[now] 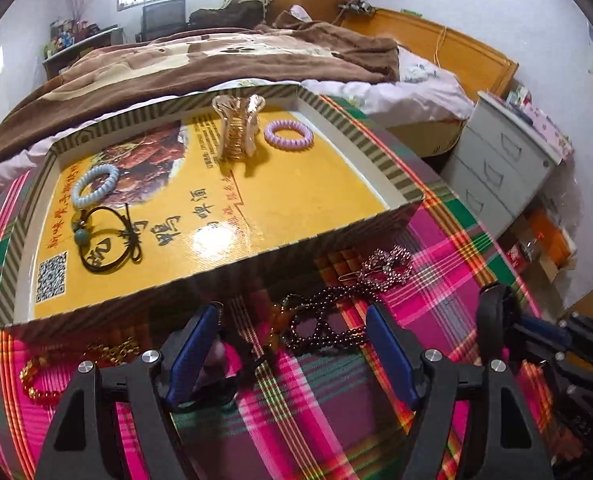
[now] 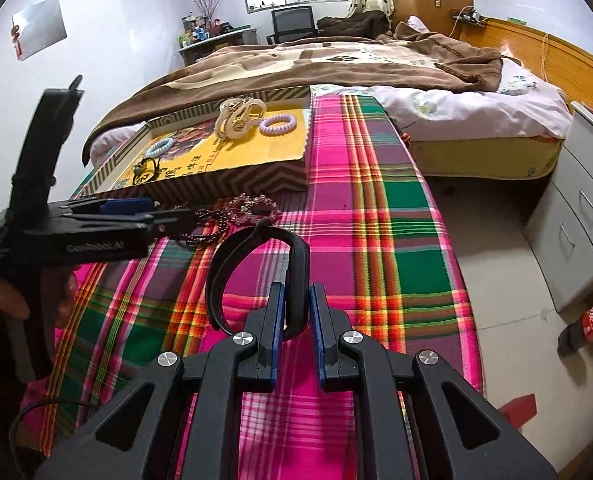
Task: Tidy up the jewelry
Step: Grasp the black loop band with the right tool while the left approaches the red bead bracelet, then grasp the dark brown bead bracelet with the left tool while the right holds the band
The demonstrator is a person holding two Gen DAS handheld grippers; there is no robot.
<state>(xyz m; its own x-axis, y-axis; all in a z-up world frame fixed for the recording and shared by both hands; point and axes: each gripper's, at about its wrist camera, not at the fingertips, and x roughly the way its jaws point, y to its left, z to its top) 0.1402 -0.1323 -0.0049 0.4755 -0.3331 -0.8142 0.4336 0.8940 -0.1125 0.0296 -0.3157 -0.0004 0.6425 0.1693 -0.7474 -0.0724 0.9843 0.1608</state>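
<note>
A shallow striped box [image 1: 380,160] with a yellow printed floor stands on the plaid cloth. In it lie a gold hair claw [image 1: 238,128], a purple coil hair tie [image 1: 289,135], a pale blue coil tie [image 1: 95,185] and a black cord bracelet [image 1: 108,240]. My left gripper [image 1: 292,344] is open, low over a dark bead necklace [image 1: 324,320] in front of the box. A rhinestone hair clip [image 1: 388,266] lies beyond it. My right gripper [image 2: 297,308] is shut on a black headband [image 2: 256,276], held above the cloth to the right; the headband also shows in the left wrist view [image 1: 496,320].
Red beads [image 1: 36,380] and a gold chain [image 1: 112,352] lie on the cloth at the left. A bed [image 2: 376,68] runs behind the table. A grey drawer unit [image 2: 584,208] and a cola bottle [image 2: 588,324] stand on the floor at the right.
</note>
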